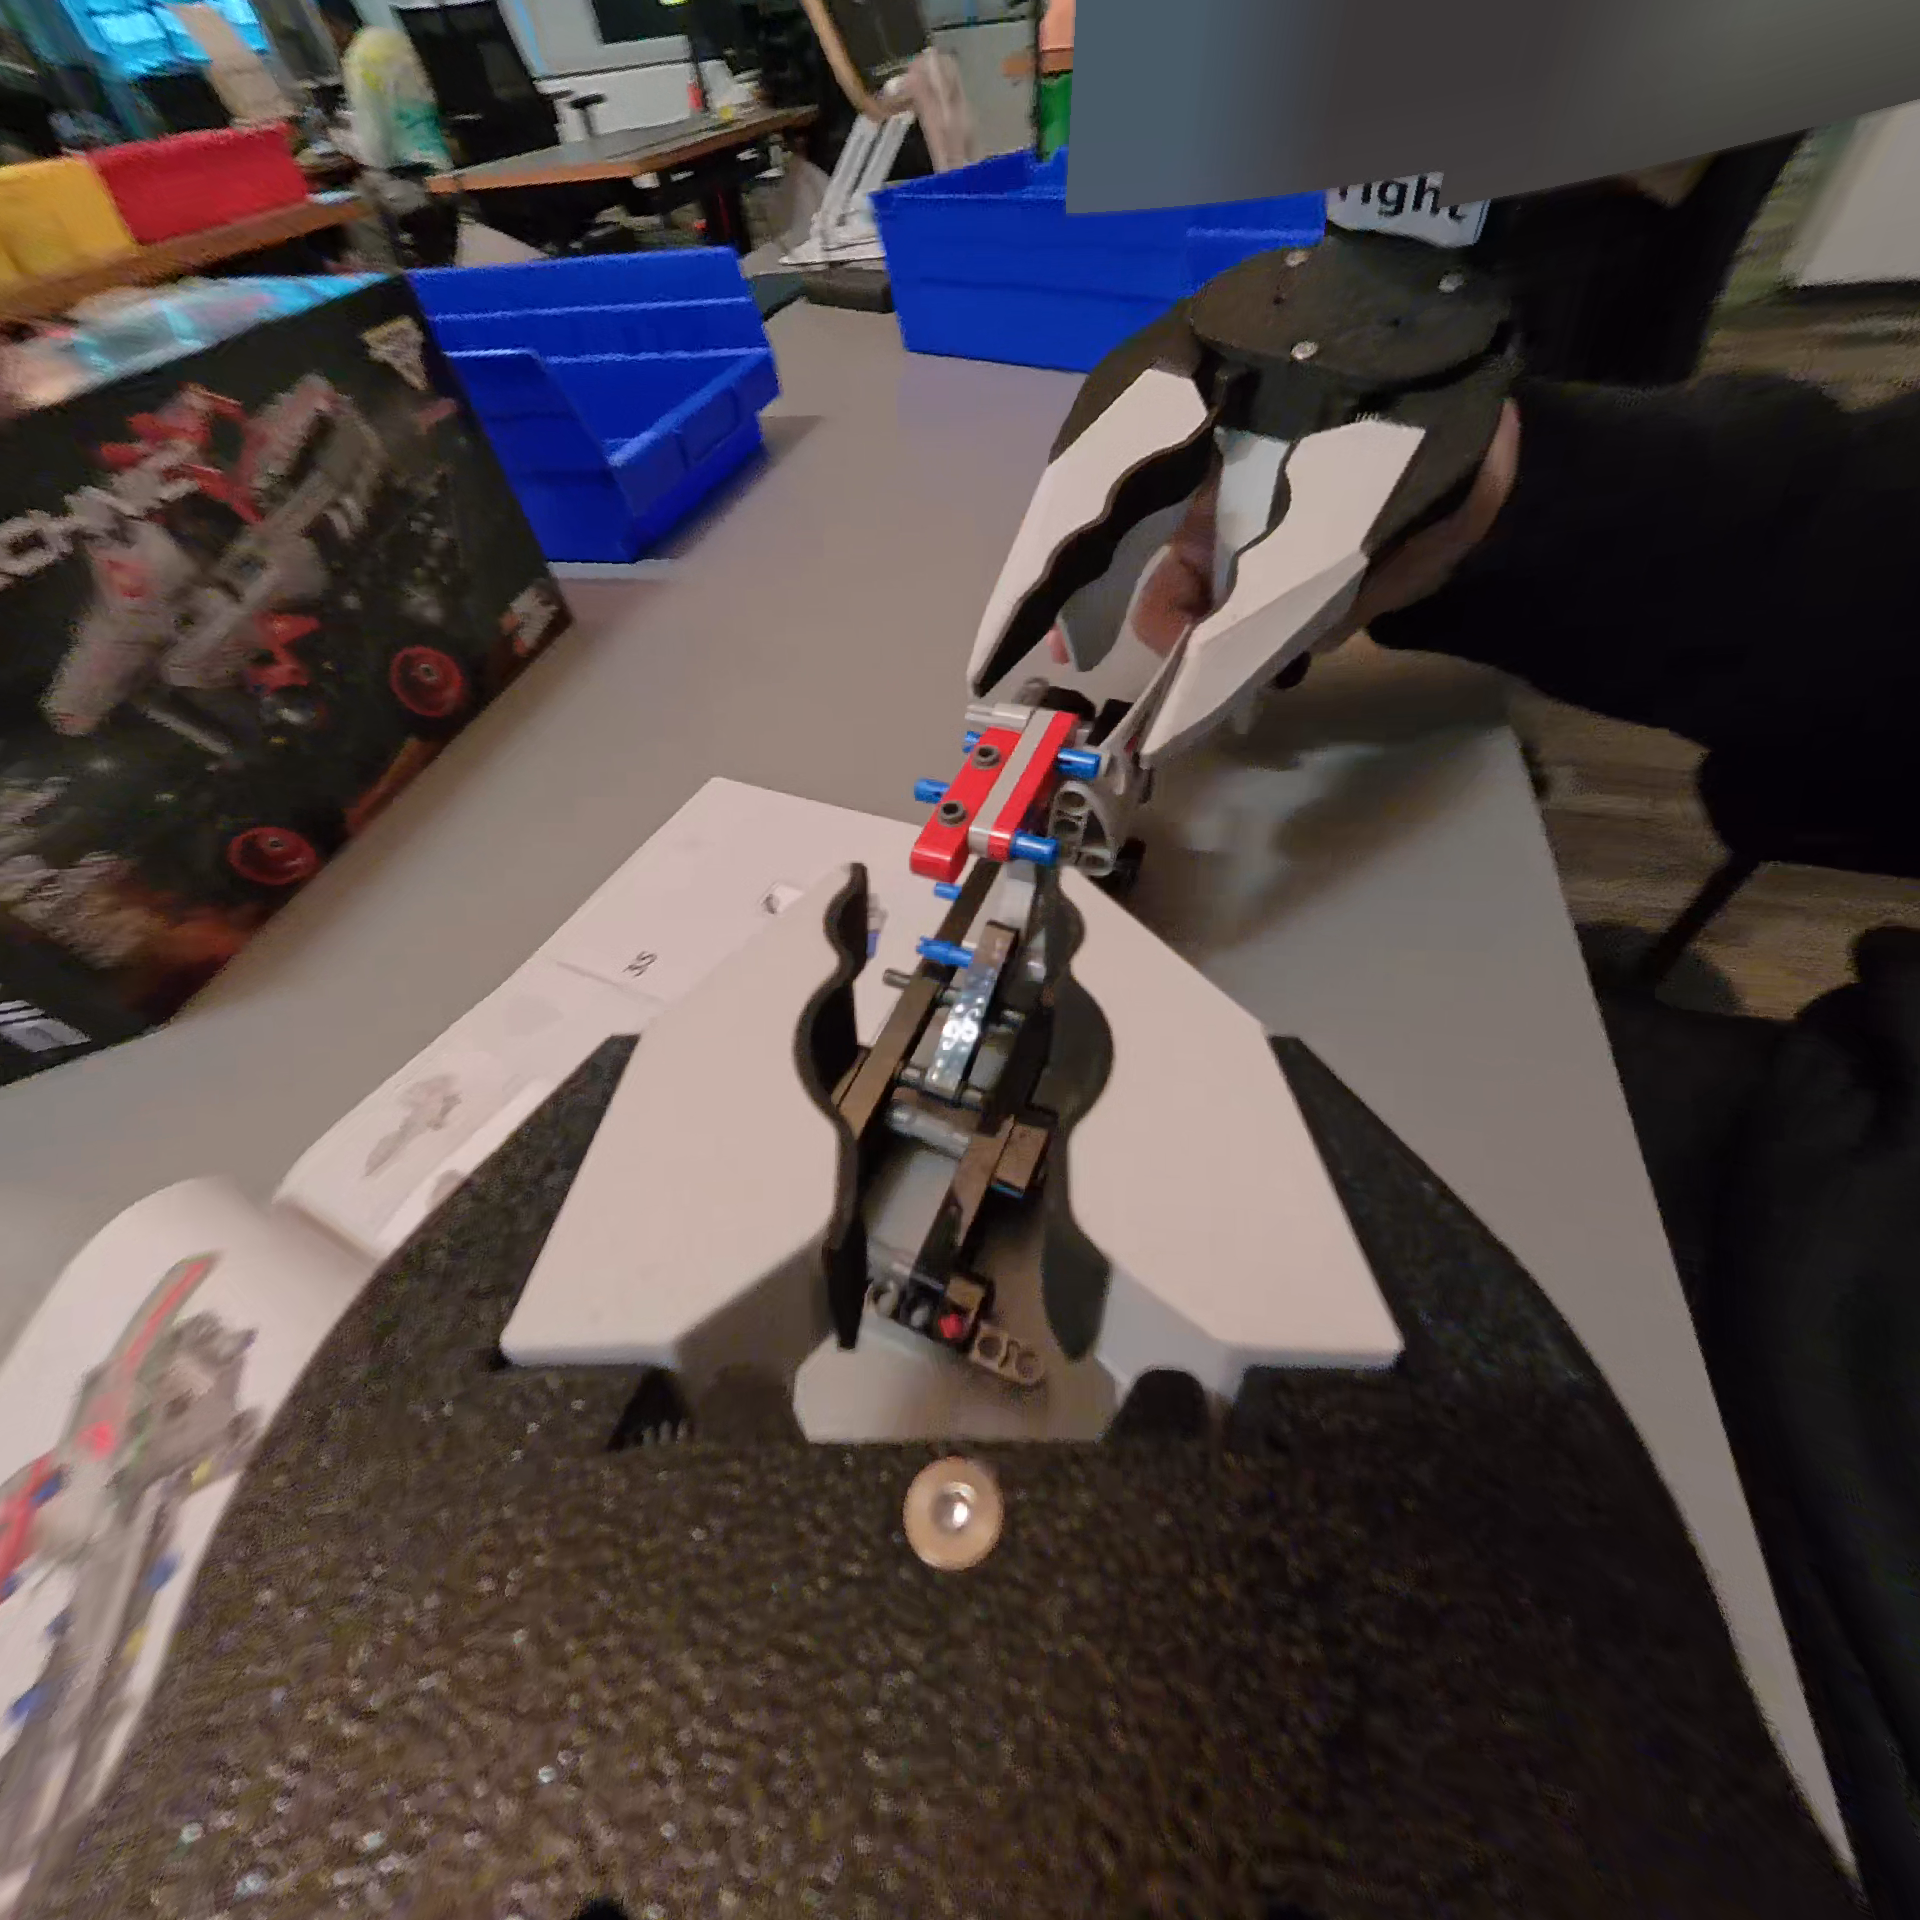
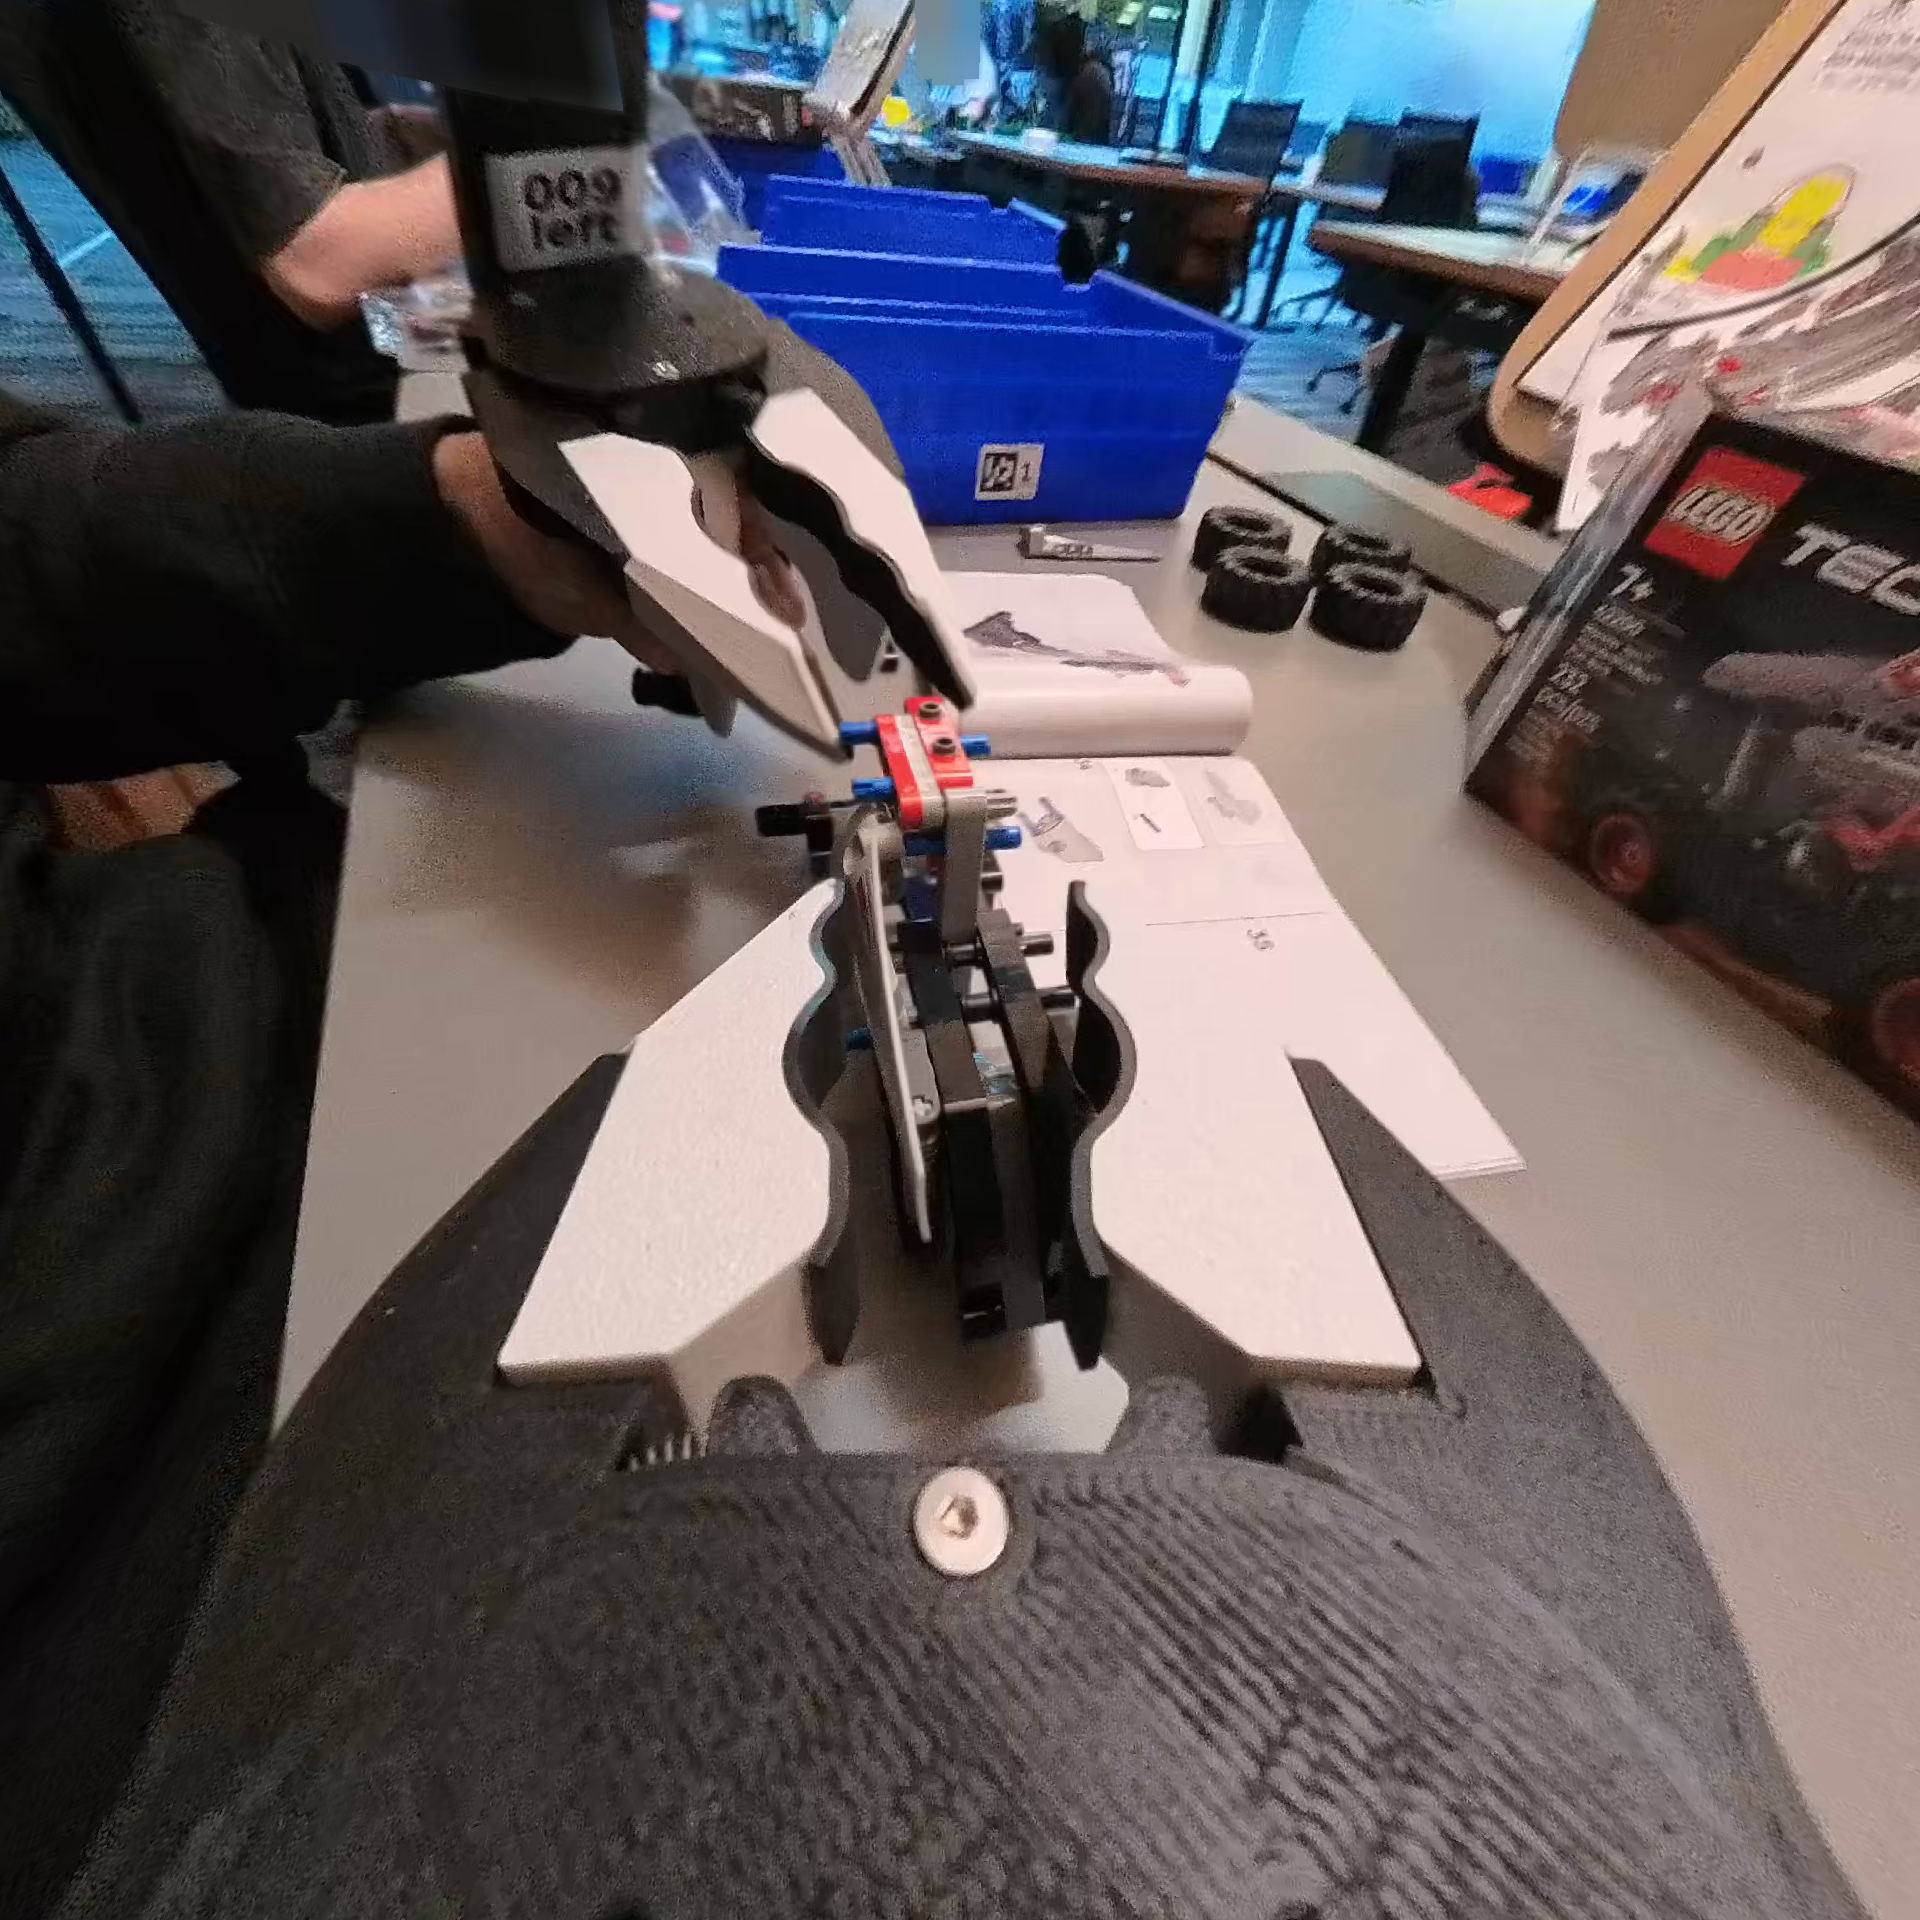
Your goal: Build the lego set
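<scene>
A lego assembly [image 1: 935, 1091] of black and grey beams with blue pins is held upright over the grey table. A red beam [image 1: 987, 790] sits at its far end. My left gripper [image 1: 956, 904] has the assembly between its white fingers and is shut on it. My right gripper [image 1: 1060, 717] comes in from the upper right, its tips closed on the grey end beside the red beam. In the right wrist view the assembly [image 2: 977, 1091] stands between my right gripper's [image 2: 956, 904] fingers. There my left gripper [image 2: 904, 717] reaches down from the upper left to the red beam [image 2: 925, 753].
An open instruction booklet [image 2: 1195, 935] lies under the assembly. The lego box [image 1: 229, 623] stands at the left. Blue bins [image 1: 613, 395] are at the back. Several black tyres [image 2: 1309, 582] and a small grey part [image 2: 1081, 545] lie near a bin [image 2: 987, 364]. The table edge [image 1: 1558, 935] is close by. The tips of one gripper are about 5 centimetres away from the tips of the other.
</scene>
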The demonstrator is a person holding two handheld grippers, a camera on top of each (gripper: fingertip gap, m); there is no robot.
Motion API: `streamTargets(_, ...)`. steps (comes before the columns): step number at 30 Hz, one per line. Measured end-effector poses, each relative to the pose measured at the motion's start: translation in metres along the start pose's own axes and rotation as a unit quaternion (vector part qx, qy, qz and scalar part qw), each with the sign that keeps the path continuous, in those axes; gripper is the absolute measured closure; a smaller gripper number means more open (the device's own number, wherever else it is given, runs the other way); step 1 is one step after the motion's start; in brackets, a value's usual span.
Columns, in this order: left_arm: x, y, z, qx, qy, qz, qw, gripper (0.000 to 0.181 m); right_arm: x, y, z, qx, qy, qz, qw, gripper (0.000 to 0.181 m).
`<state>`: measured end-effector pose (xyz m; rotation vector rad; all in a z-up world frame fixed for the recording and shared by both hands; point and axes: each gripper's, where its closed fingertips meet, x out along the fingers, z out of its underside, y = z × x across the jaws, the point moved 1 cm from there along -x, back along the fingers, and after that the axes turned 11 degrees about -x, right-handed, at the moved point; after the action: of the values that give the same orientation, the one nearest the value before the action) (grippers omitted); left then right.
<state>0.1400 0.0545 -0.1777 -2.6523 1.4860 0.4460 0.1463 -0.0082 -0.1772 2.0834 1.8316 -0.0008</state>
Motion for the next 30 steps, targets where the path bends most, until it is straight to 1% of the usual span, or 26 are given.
streamTargets(1,-0.004,0.003,-0.003,0.007,0.005,-0.016,1.0,0.156,0.001,-0.002,0.0,0.006,-0.003,-0.012,1.0,0.145)
streamTargets(3,-0.009,0.015,-0.006,0.012,0.012,-0.031,0.999,0.158,0.005,-0.004,0.001,0.004,-0.012,-0.023,1.0,0.147)
streamTargets(7,0.001,0.042,0.001,-0.007,-0.008,-0.038,0.999,0.165,0.009,-0.008,0.003,-0.007,-0.025,-0.032,0.999,0.15)
streamTargets(9,0.01,0.042,0.004,-0.041,-0.006,-0.053,0.998,0.167,0.009,-0.008,0.0,-0.01,-0.016,-0.029,0.999,0.153)
streamTargets(12,0.02,0.033,0.008,-0.109,0.002,-0.072,0.991,0.167,0.011,-0.01,-0.003,-0.027,-0.01,-0.028,0.999,0.154)
streamTargets(15,0.022,0.031,0.007,-0.168,0.032,-0.053,0.984,0.17,0.012,-0.009,-0.002,-0.033,-0.015,-0.018,0.999,0.155)
streamTargets(18,0.019,0.026,0.002,-0.194,0.055,-0.047,0.978,0.177,0.013,-0.008,-0.002,-0.032,-0.013,-0.014,0.999,0.156)
streamTargets(19,0.019,0.025,0.002,-0.201,0.057,-0.047,0.977,0.177,0.014,-0.008,-0.002,-0.033,-0.013,-0.012,0.999,0.155)
streamTargets(21,0.019,0.024,0.003,-0.203,0.051,-0.051,0.977,0.178,0.015,-0.008,-0.002,-0.041,-0.012,-0.006,0.999,0.155)
streamTargets(26,0.02,0.022,0.003,-0.174,0.031,-0.075,0.981,0.177,0.017,-0.005,-0.001,-0.046,-0.018,0.009,0.999,0.154)
streamTargets(28,0.02,0.021,0.003,-0.169,0.03,-0.077,0.982,0.177,0.018,0.0,0.001,-0.028,-0.025,0.022,0.999,0.144)
streamTargets(30,0.021,0.021,0.003,-0.169,0.03,-0.077,0.982,0.177,0.019,0.002,0.0,-0.013,-0.023,0.024,0.999,0.142)
